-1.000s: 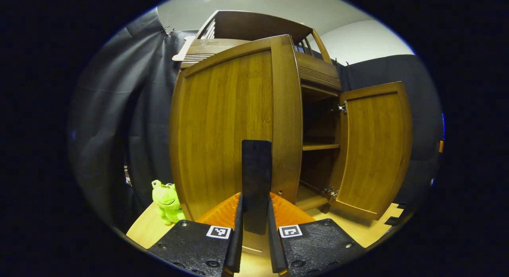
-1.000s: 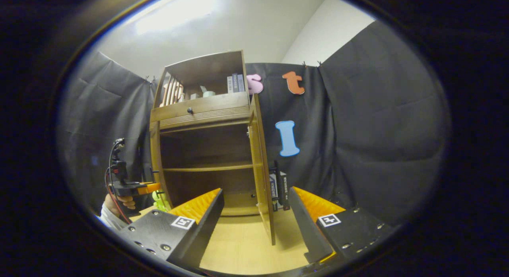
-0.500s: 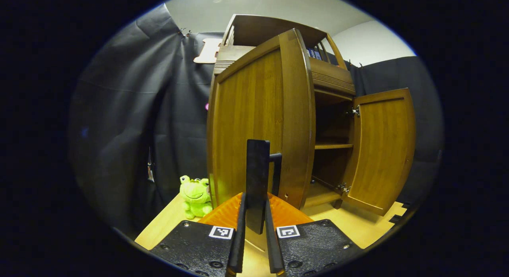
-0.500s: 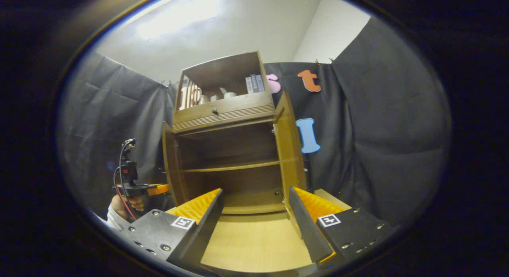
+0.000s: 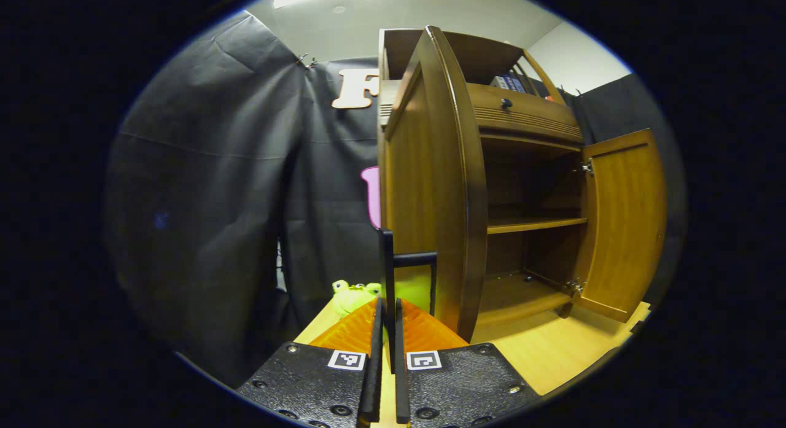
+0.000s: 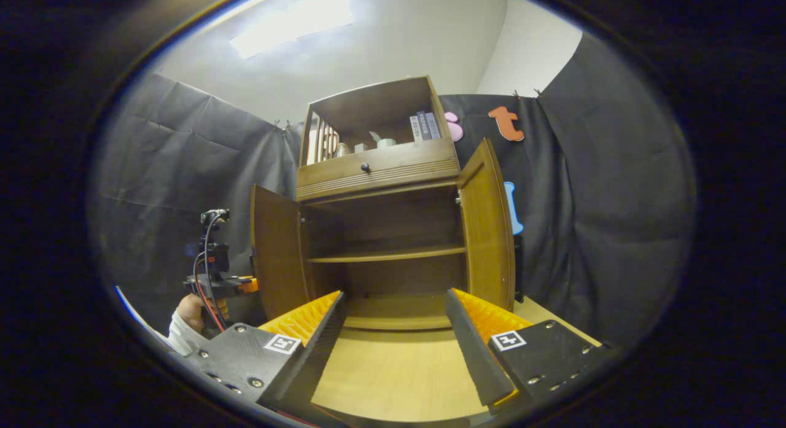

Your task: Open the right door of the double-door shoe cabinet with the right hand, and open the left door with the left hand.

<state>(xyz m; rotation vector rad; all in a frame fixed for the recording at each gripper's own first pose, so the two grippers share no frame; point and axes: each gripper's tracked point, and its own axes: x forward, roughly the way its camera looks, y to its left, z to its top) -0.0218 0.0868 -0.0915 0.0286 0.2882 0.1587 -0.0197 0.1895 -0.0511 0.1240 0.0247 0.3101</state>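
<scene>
A: Where are the shoe cabinet's doors?

B: In the right gripper view the shoe cabinet (image 6: 381,231) stands dead ahead at twelve o'clock. Its left door (image 6: 276,250) is swung out at about ten o'clock and its right door (image 6: 489,225) at about two, so both shelves show.

A: And the left gripper?

B: In the left gripper view the left gripper (image 5: 387,330) has its fingers pressed onto the flat black handle (image 5: 388,274) of the left door (image 5: 430,170), pinching it edge-on. That grip lets the hand carry the door round on its hinge. The door's free edge runs up at twelve o'clock, with the right door (image 5: 620,219) out at three.

A: The right gripper?

B: The right gripper (image 6: 393,336) hangs back from the cabinet with its fingers spread wide, holding nothing. I judge its door is done.

A: Room to move?

B: A green plush frog (image 5: 350,296) sits on the wooden surface (image 5: 552,360) at about eleven o'clock, close behind the left door; swinging further may brush it. The surface in front of the cabinet is bare. The person's hand (image 6: 190,311) holds the left gripper at nine o'clock in the right gripper view.
</scene>
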